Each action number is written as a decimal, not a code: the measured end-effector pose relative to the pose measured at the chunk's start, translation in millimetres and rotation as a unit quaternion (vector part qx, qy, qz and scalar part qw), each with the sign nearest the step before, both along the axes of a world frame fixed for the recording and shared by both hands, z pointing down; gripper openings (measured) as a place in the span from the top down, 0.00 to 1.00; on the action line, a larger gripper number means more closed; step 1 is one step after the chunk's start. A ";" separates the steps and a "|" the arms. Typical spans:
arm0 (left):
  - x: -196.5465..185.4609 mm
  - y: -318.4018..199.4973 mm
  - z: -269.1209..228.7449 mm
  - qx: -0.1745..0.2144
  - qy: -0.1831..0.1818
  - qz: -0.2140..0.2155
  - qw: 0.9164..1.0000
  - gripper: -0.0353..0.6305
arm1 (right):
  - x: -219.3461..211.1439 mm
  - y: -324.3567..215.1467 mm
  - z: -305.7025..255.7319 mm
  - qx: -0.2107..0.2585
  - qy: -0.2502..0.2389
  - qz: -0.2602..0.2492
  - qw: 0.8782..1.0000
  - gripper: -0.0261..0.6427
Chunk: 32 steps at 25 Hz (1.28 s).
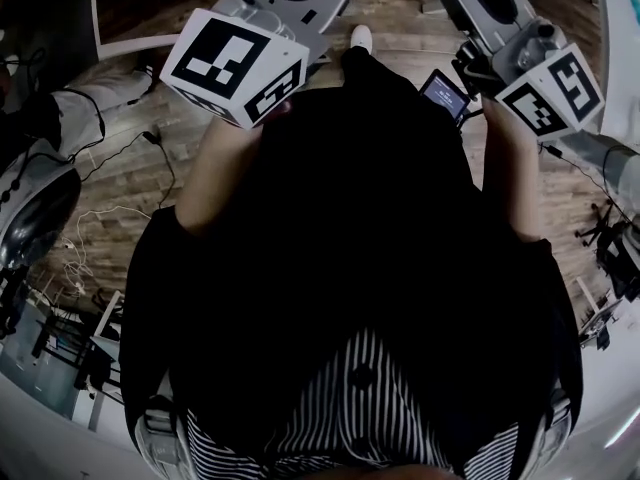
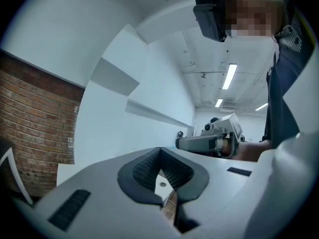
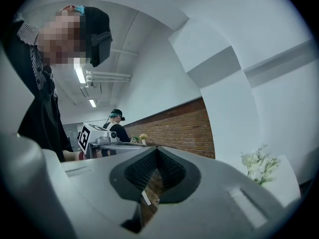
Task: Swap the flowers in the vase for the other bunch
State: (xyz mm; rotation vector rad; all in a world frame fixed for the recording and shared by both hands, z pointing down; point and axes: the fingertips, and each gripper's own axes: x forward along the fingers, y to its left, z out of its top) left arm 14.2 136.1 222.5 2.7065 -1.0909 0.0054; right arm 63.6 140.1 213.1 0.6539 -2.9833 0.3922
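In the right gripper view a bunch of white flowers stands at the right, in front of a white wall. Far off by the brick wall is a small pale yellow bunch; I cannot make out a vase. My right gripper is shut with nothing between its pads and points level into the room. My left gripper is also shut and empty. In the head view both are held up in front of my chest, and only their marker cubes and grey bodies show. Neither gripper is near the flowers.
A brick wall runs behind the far bunch, and another person stands at its far end. A second brick wall and a white wall lie ahead of the left gripper. Below me are a wooden floor and cables.
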 end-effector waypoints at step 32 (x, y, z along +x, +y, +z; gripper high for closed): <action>44.2 -162.7 30.1 -0.064 -0.018 -0.026 0.997 0.94 | 68.8 -173.9 33.3 -0.031 -0.034 -0.014 0.999 0.96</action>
